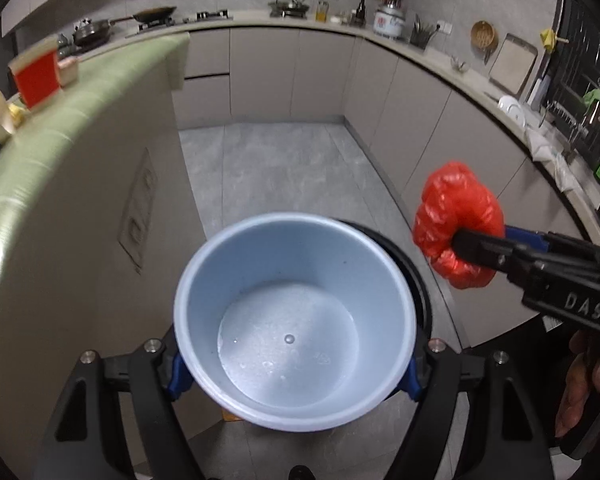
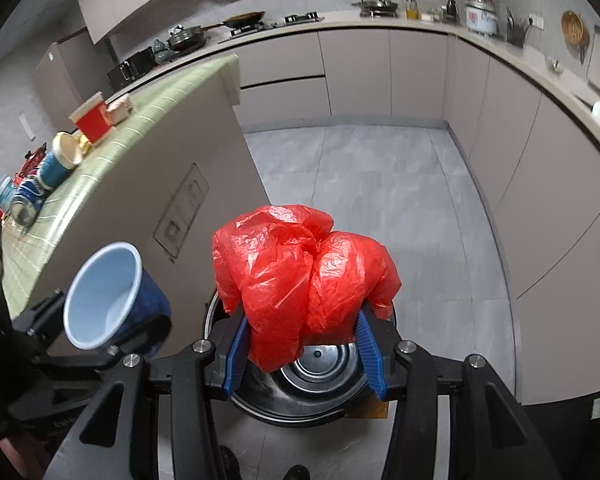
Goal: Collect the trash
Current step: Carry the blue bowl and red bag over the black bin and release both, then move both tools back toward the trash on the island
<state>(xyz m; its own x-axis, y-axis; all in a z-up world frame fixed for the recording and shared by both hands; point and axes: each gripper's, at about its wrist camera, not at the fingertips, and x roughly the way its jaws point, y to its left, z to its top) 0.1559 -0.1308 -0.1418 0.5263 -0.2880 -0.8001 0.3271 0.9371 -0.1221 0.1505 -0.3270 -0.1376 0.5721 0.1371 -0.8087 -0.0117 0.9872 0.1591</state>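
The left wrist view looks straight into the cup [image 1: 294,320]: pale blue interior, droplets on its floor, mouth facing the camera, long axis running along the left gripper [image 1: 294,364], whose jaws are closed on the cup wall from both sides. The right wrist view shows what the left cannot: the cup [image 2: 112,296] has a dark blue outside and lies tilted, mouth toward the lower left of the frame. The left view shows the right gripper [image 1: 466,248] from the side, entering from the frame's right with a hand [image 1: 592,384] behind it, and the letters "DAS" on its black body. In the right view the right gripper [image 2: 304,340] has its jaws clamped at medium width on a crumpled red bag [image 2: 300,280], which bulges up and forward beyond the blue pads; no clear long axis can be told. Only the right view shows the bin [image 2: 316,376] fully: black, round, open, standing on the floor directly below the bag. In the left view only a dark arc of the bin [image 1: 410,276] appears behind the cup. The bench [image 2: 140,128], green-topped, carries along its near edge a red carton [image 2: 92,120], a tipped blue cup [image 2: 60,164] and a can [image 2: 26,204]; their print is unreadable.
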